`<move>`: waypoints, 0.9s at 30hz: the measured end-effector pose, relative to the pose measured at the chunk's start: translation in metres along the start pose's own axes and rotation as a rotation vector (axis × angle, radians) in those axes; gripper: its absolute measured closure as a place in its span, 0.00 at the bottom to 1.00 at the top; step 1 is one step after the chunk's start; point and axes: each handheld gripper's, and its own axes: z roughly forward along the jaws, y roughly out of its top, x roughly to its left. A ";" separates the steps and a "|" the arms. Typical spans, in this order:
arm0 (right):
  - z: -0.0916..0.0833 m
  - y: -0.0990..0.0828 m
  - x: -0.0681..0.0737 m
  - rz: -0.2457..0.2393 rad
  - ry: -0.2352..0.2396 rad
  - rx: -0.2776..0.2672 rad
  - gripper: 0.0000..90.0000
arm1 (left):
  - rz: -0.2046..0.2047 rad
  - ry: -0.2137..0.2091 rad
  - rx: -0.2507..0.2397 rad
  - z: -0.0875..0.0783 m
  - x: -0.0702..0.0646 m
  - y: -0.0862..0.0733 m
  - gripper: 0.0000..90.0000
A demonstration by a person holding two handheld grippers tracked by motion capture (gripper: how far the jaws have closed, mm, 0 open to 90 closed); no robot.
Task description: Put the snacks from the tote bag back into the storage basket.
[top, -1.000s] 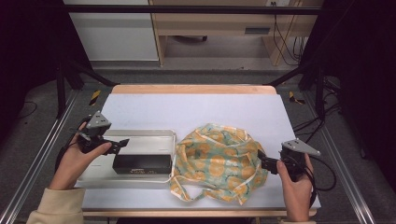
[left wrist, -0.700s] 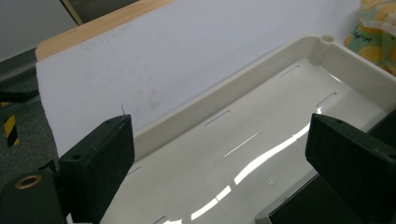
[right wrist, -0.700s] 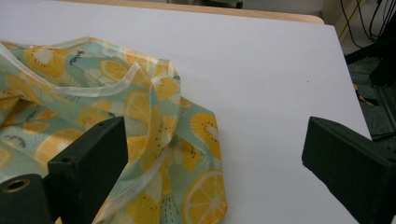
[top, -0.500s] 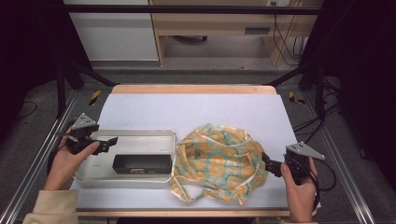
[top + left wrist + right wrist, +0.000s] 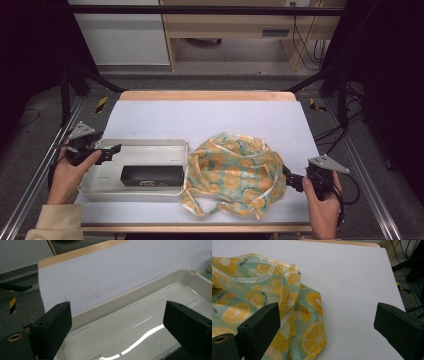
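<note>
Your left claw point(image 5: 111, 150) sits at the left end of the white tray point(image 5: 150, 145), its jaws spread wide with nothing between them. In the left gripper view the two black jaws stand well apart over the tray's glossy inside point(image 5: 140, 322), and the tray's far rim runs across just beyond them. Your left hand point(image 5: 70, 167) grips the tool from the counter's left edge.

The tray lies on the white counter point(image 5: 210, 117), left of centre. A black box point(image 5: 151, 175) rests inside it, along the near side, toward the tray's right end. The rest of the tray floor is bare and shines under the light.

Just beside the tray's right edge lies a crumpled cloth point(image 5: 235, 172) printed with yellow citrus slices on a pale green ground, with a cream trim. Its left side touches or nearly touches the tray; you cannot tell which from the high view. A loose strip of it trails toward the near edge of the counter.

Your right claw point(image 5: 291, 178) is at the cloth's right edge, held low by your right hand point(image 5: 322, 202). Its jaws are also wide open and hold nothing. In the right gripper view the left jaw stands over the cloth's point(image 5: 287, 315) hem while the right jaw stands over bare counter point(image 5: 352, 290), well clear of the fabric.
</note>
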 end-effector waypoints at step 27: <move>0.001 -0.019 -0.016 0.020 -0.016 0.042 0.07 | -0.090 0.143 0.019 0.003 0.031 -0.030 0.10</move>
